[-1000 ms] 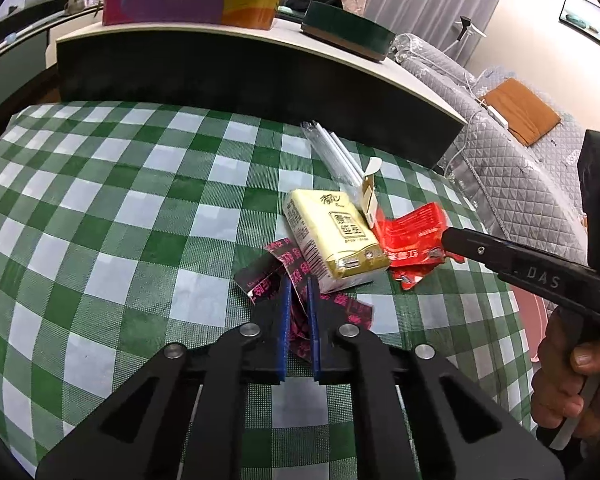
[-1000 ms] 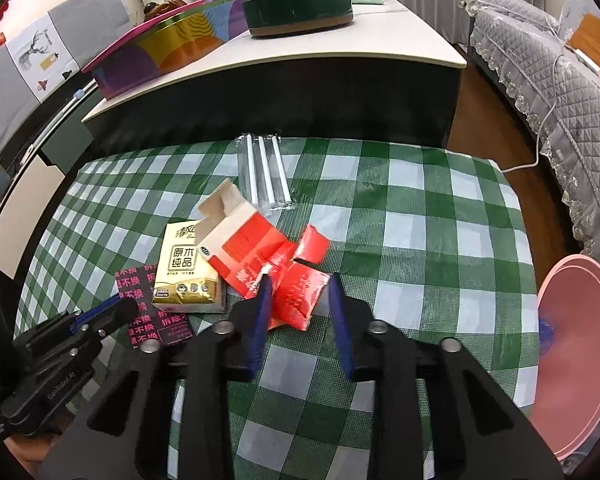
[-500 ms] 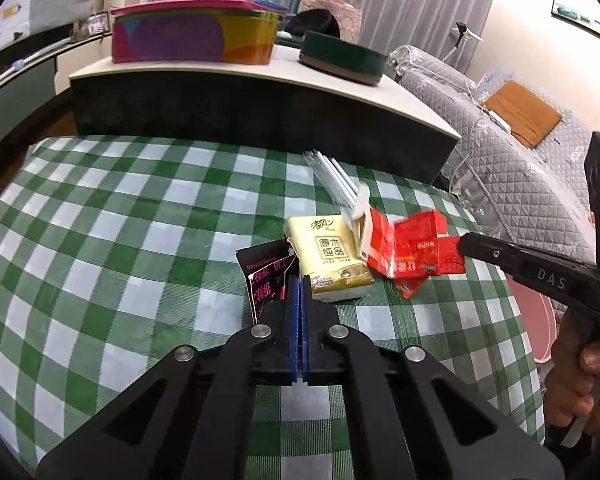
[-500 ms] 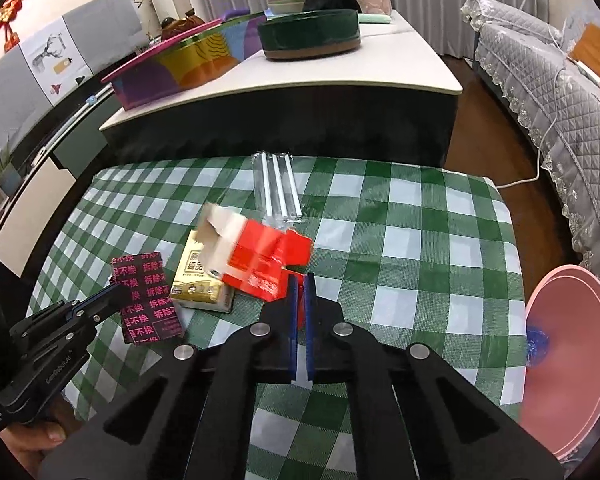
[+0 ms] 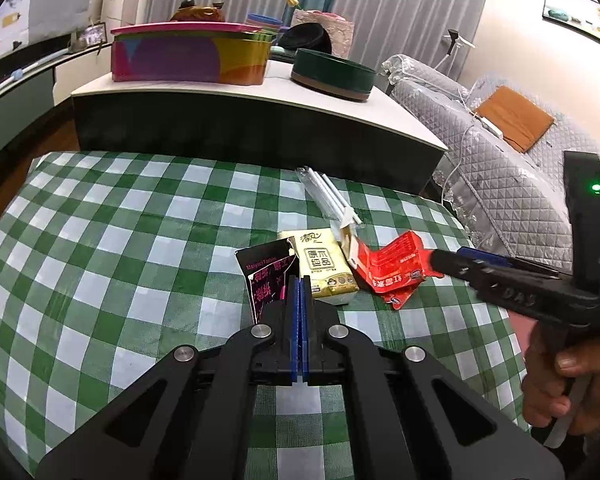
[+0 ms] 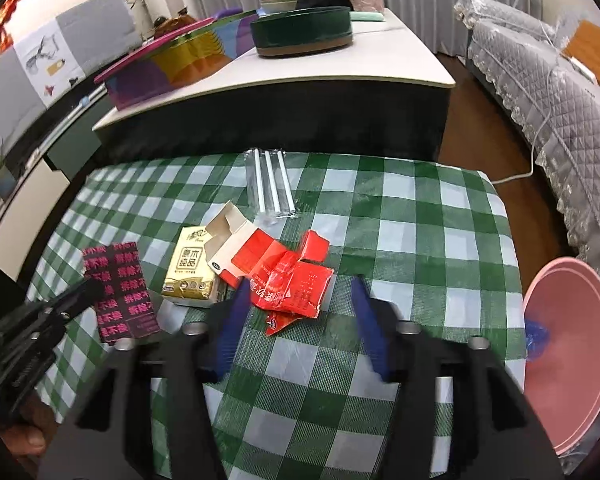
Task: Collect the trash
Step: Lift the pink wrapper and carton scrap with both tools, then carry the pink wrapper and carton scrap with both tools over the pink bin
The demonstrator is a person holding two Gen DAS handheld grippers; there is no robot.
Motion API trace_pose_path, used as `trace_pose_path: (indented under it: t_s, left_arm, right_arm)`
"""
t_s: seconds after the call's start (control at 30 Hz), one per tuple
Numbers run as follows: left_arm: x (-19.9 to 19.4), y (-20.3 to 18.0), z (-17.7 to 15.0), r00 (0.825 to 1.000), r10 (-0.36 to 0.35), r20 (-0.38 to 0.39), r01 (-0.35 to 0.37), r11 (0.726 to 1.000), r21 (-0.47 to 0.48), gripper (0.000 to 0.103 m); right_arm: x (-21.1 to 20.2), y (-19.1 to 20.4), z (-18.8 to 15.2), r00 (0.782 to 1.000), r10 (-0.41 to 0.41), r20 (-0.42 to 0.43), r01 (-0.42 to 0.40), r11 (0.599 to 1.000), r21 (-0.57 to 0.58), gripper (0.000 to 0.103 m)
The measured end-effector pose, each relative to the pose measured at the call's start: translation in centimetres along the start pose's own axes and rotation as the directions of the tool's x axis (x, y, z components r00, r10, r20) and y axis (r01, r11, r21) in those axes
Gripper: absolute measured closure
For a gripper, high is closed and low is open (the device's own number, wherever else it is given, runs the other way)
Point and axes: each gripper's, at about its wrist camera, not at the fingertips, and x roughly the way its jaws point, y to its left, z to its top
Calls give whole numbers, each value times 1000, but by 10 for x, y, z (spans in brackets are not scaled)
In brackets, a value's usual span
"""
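Note:
A crumpled red carton lies on the green checked tablecloth, also in the left wrist view. My right gripper is open, its jaws wide apart just in front of the carton, not touching it. My left gripper is shut on a black and pink wrapper, lifted at the corner; it also shows in the right wrist view. A yellow tissue pack lies between wrapper and carton. A clear packet of white straws lies behind them.
A pink bin stands off the table's right edge with something blue inside. A low white-topped table with a colourful box and a green round tin stands behind. A grey quilted sofa is at the right.
My right gripper was shut on the red carton half a second ago and has opened wide; the carton dropped back on the cloth. My left gripper closed on the wrapper and lifted it.

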Motion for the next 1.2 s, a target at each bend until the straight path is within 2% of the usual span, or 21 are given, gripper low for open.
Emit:
trace_pose_path:
  t_s: [0.17,0.23,0.27,0.3,0.37,0.43,0.47,0.5,0.97,1.2]
  left_arm:
    - [-4,1,1,1000,-5,8,4,1000,9,103]
    - [-4,2,2,1000,-5,8,5,1000,5,103]
    - [-4,3,2,1000,-5,7,5,1000,3,103]
    - [-4,3,2,1000,-5,7,5,1000,3,103]
    - [-4,3,3,1000,-6,8,6,1000,5,103]
    - [-4,3,3,1000,-7,11,7,1000,6,103]
    - [-4,3,4,1000,-8,12,8,1000,7,103]
    - [-4,2,4,1000,-9,14,9,1000,7,103]
    - [-15,-22,8,999,-17,49,15,998,54,103]
    - [-23,-37,8,997,-23,67,18,996,85,103]
  right_arm:
    - [17,-1,0,999,-13,-38,13,1000,15,50]
    - [21,-2,0,999,-12,-41,13,1000,26,58]
    - [23,-2,0,999,-13,-45,14,1000,26,69]
    - [24,-2,-1,999,-10,-49,12,1000,25,74]
    - [22,0,-1,999,-4,-45,5,1000,15,78]
    - [17,3,0,1000,-2,-29,2,1000,3,85]
    - [14,3,0,1000,1,-21,-1,1000,0,97]
    - [11,3,1,1000,5,-15,-5,1000,-3,99]
    - [-44,0,-2,995,43,88,-40,999,-33,101]
    - [-73,-7,-9,991,38,132,-32,998,-45,101]
